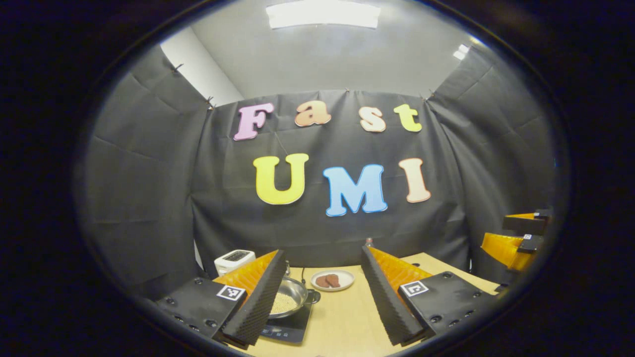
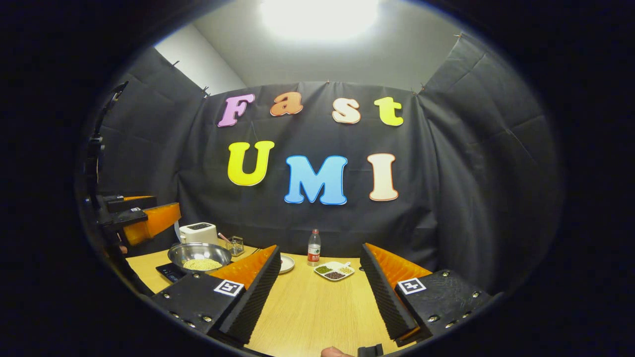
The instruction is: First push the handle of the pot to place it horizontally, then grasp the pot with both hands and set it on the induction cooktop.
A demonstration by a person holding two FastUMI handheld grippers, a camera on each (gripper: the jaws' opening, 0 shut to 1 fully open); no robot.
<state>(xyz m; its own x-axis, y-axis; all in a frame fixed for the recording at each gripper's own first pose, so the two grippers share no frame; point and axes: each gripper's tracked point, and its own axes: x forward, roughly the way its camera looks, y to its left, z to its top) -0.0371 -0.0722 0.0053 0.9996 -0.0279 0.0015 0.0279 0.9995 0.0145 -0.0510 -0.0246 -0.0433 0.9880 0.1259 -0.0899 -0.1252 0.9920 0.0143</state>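
Observation:
The steel pot (image 1: 290, 297), holding yellow grains, stands on the black induction cooktop (image 1: 287, 327), its short dark handle (image 1: 313, 296) pointing right. My left gripper (image 1: 322, 317) hangs open, above and short of the pot, with nothing between its fingers. In the right gripper view the pot (image 2: 199, 255) sits at the left over the cooktop (image 2: 168, 271). My right gripper (image 2: 317, 302) is open over bare table. The left gripper (image 2: 134, 218) hovers above the table's left end. The right gripper (image 1: 521, 238) appears far right in the left gripper view.
On the wooden table (image 2: 307, 312) are a white toaster (image 2: 198, 232), a small wire holder (image 2: 237, 244), a water bottle (image 2: 313, 248), a divided dish of beans (image 2: 334, 271) and a plate with brown food (image 1: 332, 280).

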